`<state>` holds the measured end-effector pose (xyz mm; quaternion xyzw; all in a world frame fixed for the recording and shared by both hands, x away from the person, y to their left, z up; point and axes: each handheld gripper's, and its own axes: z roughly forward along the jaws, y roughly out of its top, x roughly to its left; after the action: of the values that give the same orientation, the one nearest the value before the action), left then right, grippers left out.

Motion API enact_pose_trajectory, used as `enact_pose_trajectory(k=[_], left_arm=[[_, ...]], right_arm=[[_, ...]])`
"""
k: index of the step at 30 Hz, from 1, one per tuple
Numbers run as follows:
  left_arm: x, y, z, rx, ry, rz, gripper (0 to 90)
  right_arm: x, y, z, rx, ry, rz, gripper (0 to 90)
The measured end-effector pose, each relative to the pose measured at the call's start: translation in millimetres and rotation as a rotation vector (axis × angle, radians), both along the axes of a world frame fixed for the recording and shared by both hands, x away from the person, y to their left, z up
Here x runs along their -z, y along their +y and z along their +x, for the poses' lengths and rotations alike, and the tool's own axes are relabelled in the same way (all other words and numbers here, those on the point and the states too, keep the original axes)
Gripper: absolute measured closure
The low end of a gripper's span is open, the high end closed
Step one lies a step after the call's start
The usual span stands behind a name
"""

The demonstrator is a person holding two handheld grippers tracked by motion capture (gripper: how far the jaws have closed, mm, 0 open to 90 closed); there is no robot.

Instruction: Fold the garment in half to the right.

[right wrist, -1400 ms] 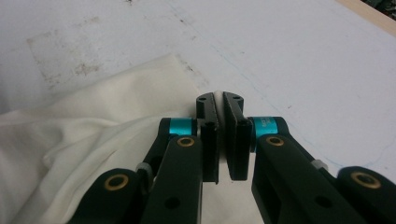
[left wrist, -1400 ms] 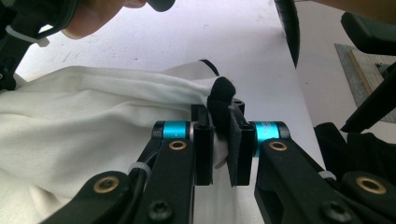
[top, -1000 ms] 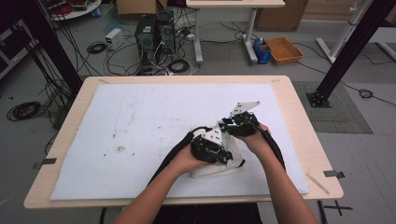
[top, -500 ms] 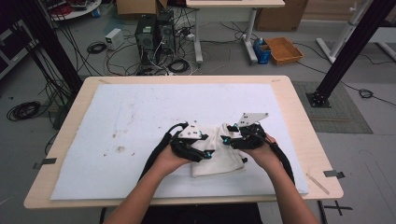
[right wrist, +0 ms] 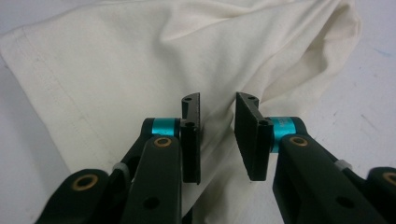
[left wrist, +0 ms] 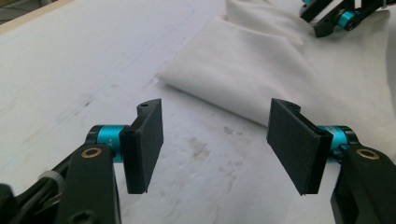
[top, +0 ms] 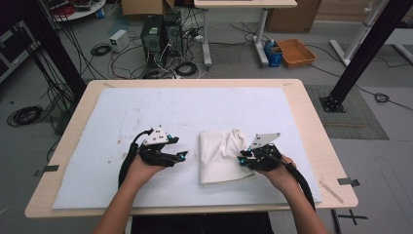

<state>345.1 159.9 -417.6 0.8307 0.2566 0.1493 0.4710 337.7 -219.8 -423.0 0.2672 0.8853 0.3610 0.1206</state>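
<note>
Folded white cloth [top: 221, 156] lies on the desk [top: 311, 126] between two hand-held grippers.

The left hand-held gripper [left wrist: 215, 144] gapes wide beside it; the right hand-held gripper [right wrist: 217, 135], jaws slightly apart over the rumpled edge, could snag one layer and drag the fold undone.
</note>
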Motion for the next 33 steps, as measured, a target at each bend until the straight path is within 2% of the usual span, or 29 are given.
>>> enact_pose_trajectory(k=[4,12,16,21,27,31,33], left_arm=[[3.8,9.7,0.8,-0.024,0.008,0.022,35.9],[9.6,23.7,2.8,-0.068,0.031,0.025,34.7],[10.6,28.0,4.4,-0.082,0.037,0.024,34.6],[11.0,29.6,5.2,-0.078,0.041,0.025,34.6],[11.6,29.4,6.3,-0.079,0.04,0.022,34.6],[12.2,29.6,6.5,-0.09,0.043,0.027,34.6],[12.3,30.7,7.1,-0.095,0.041,0.035,34.5]], right_arm=[[5.4,-3.2,3.1,0.004,0.012,0.019,77.8],[10.2,-4.9,2.3,-0.003,0.04,0.053,88.6],[5.4,-9.4,-1.6,0.007,0.022,0.074,89.1],[-1.5,-24.3,-7.4,0.043,0.004,0.099,89.2],[2.8,-36.6,-11.8,0.082,0.011,0.059,89.2],[8.0,-36.7,-9.9,0.097,0.028,0.03,88.4],[8.2,-34.8,-9.9,0.105,0.02,0.026,78.0]])
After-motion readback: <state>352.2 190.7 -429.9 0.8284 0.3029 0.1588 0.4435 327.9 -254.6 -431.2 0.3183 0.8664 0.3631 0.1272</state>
